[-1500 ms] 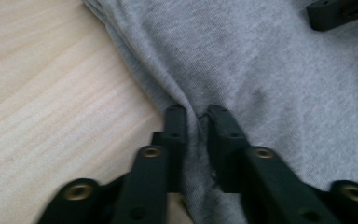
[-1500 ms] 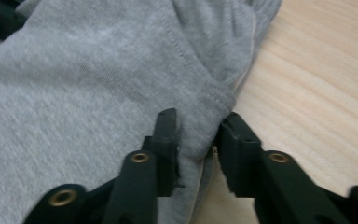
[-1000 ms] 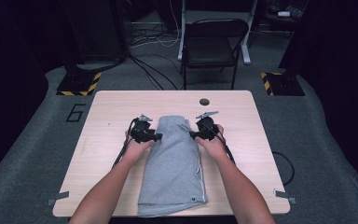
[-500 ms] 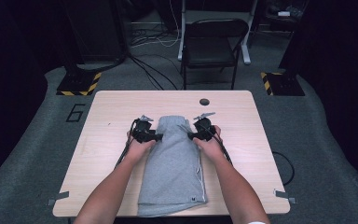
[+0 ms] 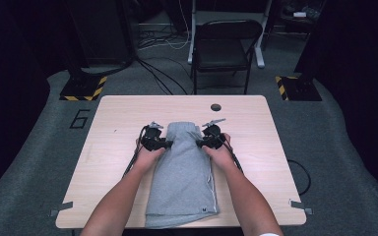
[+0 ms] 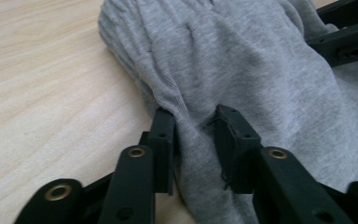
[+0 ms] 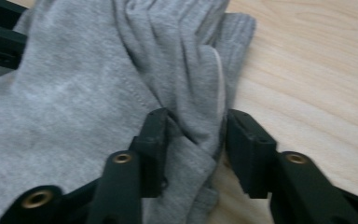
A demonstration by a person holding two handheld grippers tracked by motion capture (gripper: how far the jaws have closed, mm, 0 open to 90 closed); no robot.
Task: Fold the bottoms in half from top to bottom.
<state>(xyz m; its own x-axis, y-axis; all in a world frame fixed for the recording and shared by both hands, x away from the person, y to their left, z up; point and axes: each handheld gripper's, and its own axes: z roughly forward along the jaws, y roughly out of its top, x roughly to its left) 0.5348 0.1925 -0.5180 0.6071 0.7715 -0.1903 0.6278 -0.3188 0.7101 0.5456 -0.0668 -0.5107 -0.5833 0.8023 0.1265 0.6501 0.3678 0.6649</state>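
Both sets of jaws have just been closing on the cloth since the earlier frame, while your hands have barely shifted on the table (image 5: 118, 123). Your left gripper (image 5: 163, 143) now pinches a raised fold along the left edge of the grey garment (image 5: 184, 172); in the left gripper view, the fabric (image 6: 242, 70) bunches between the two black jaws, and both pads press into it. Your right gripper (image 5: 204, 143) does the same on the opposite edge: in the right gripper view, a thick ridge of the garment (image 7: 74, 84), with a pale drawstring running through it, is squeezed between its jaws.

From the high view, the garment lies folded in a long strip down the middle of the table, running from about 12 o'clock at its gathered top end to 6 o'clock at the near edge, where it reaches the table's rim. You hold it near the top end, your left gripper at 9 o'clock of the strip and your right at 3 o'clock. At 12 o'clock beyond the garment, a small dark round hole (image 5: 215, 106) sits in the tabletop, well apart from the cloth.
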